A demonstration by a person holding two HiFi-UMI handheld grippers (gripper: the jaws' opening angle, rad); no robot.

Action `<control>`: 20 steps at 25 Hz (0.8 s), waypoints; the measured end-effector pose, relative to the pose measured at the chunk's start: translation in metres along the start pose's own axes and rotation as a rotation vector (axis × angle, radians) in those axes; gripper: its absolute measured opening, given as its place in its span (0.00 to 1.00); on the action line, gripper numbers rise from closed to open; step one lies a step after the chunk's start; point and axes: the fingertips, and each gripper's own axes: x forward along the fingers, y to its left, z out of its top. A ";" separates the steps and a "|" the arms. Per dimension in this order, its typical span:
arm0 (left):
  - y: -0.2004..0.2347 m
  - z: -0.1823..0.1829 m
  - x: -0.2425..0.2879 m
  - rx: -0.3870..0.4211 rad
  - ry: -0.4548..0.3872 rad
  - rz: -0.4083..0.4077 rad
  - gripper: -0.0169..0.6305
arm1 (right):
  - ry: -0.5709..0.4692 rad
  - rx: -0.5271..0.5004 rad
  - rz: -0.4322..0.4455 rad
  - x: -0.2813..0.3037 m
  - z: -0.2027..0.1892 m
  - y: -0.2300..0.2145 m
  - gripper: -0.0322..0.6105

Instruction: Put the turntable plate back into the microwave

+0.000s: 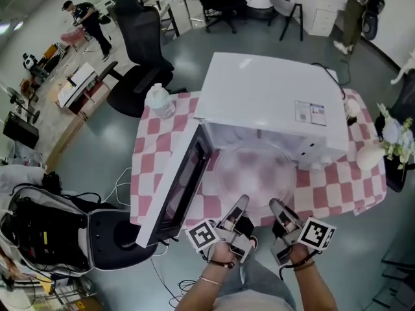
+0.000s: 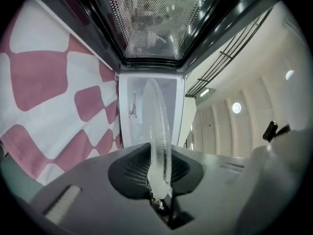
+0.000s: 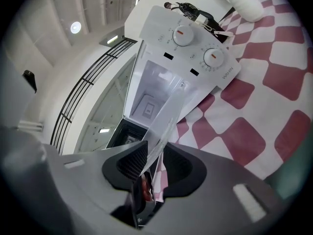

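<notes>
The clear glass turntable plate [image 1: 255,173] hangs level in front of the white microwave [image 1: 267,99], at the mouth of its open cavity [image 1: 241,138]. My left gripper [image 1: 238,207] is shut on the plate's near left rim, and my right gripper [image 1: 277,207] is shut on its near right rim. In the left gripper view the plate [image 2: 157,131] shows edge-on between the jaws, with the cavity [image 2: 146,106] straight ahead. The right gripper view has the plate [image 3: 168,121] edge-on too, below the control panel with two dials [image 3: 195,45].
The microwave door [image 1: 176,190] swings open to the left, near my left gripper. A red-and-white checked cloth [image 1: 337,190] covers the table. A water jug [image 1: 159,100] stands back left, a white vase with flowers [image 1: 382,144] at the right. Office chairs stand beyond.
</notes>
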 end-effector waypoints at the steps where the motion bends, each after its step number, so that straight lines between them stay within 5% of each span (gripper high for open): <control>1: 0.002 0.001 0.003 -0.004 -0.006 -0.003 0.08 | 0.002 -0.002 -0.002 0.002 0.002 -0.003 0.21; 10: 0.018 0.013 0.020 -0.063 -0.061 -0.025 0.08 | 0.062 -0.049 -0.034 0.022 0.013 -0.021 0.21; 20: 0.017 0.024 0.033 -0.033 -0.059 -0.046 0.08 | 0.061 -0.029 -0.049 0.027 0.019 -0.026 0.26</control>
